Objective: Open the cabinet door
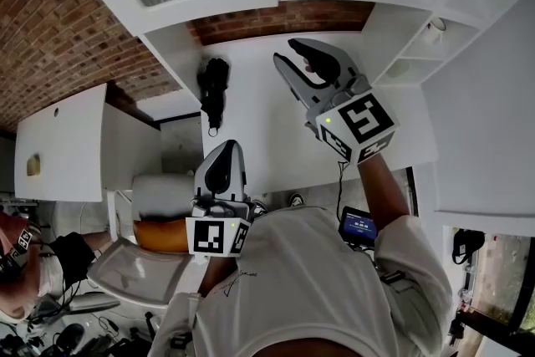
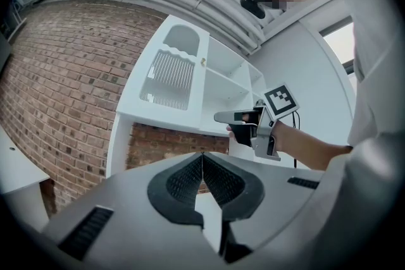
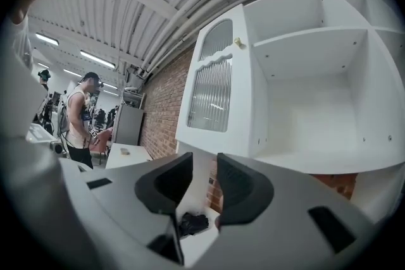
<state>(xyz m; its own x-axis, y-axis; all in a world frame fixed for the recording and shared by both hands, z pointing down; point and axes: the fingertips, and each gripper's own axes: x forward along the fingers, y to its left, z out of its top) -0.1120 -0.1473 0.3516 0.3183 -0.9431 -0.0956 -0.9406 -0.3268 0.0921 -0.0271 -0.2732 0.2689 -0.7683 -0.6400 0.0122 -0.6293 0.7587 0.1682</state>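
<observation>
The left gripper (image 1: 226, 148), low by the person's chest, has its jaws closed together and empty. The right gripper (image 1: 294, 54) is raised, its jaws partly apart on nothing. The cabinet door (image 3: 214, 82) stands swung open, left of the white shelves (image 3: 316, 98).

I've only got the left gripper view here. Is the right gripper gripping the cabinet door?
Observer: No. The right gripper has its jaws apart with nothing between them. The cabinet door stands open, clear of it.
Operator: Anything lying below that I should avoid?
Observer: One black object lies on the white counter. I can't tell what it is.
</observation>
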